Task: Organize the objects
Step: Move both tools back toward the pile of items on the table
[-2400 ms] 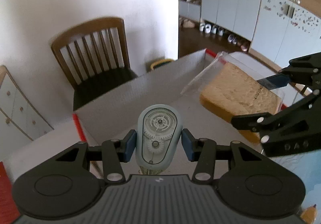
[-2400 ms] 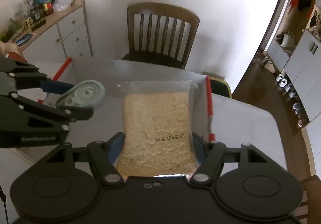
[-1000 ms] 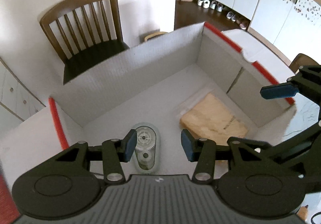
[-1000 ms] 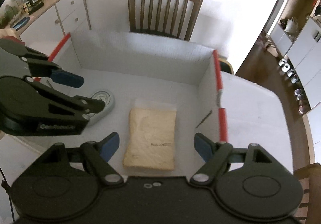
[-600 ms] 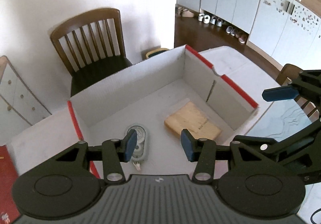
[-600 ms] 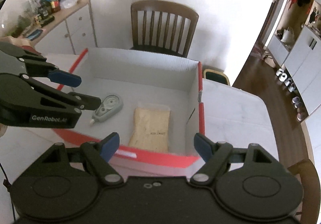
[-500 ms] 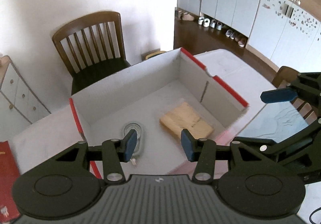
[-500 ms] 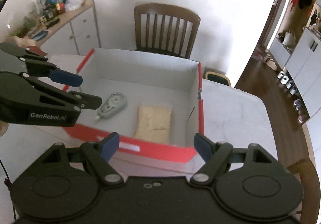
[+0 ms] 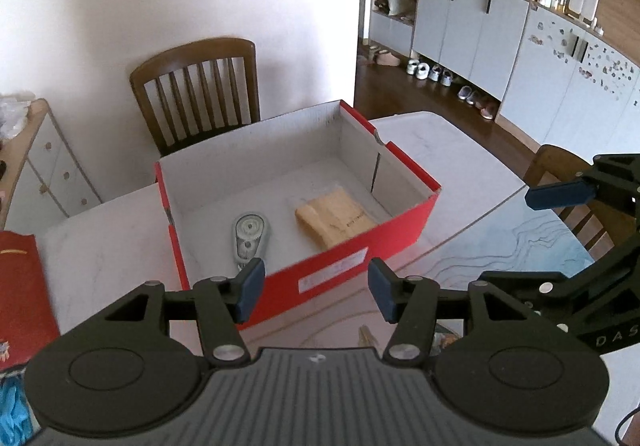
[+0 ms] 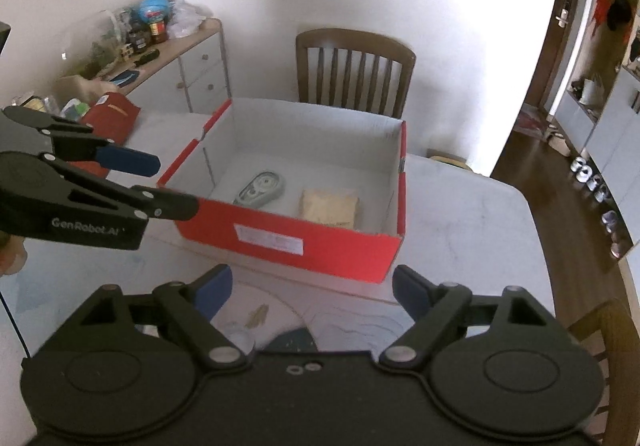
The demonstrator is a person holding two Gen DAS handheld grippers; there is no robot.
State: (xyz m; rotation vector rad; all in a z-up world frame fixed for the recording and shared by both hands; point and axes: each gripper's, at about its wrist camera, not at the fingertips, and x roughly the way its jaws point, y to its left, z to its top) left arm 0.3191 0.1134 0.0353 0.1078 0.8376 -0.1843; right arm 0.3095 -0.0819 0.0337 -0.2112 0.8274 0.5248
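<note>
A red cardboard box with a white inside stands on the white table; it also shows in the right wrist view. Inside lie a grey correction-tape dispenser on the left and a bagged slice of bread on the right. My left gripper is open and empty, held above the table in front of the box. My right gripper is open and empty, also in front of the box.
A wooden chair stands behind the table. A red packet lies at the table's left. A sideboard with clutter stands left. Small wooden bits lie on the table near me. Another chair stands right.
Both grippers let go of the tape dispenser and the bread inside the box, then pulled back and up. The whole box has come into view in front of both grippers.
</note>
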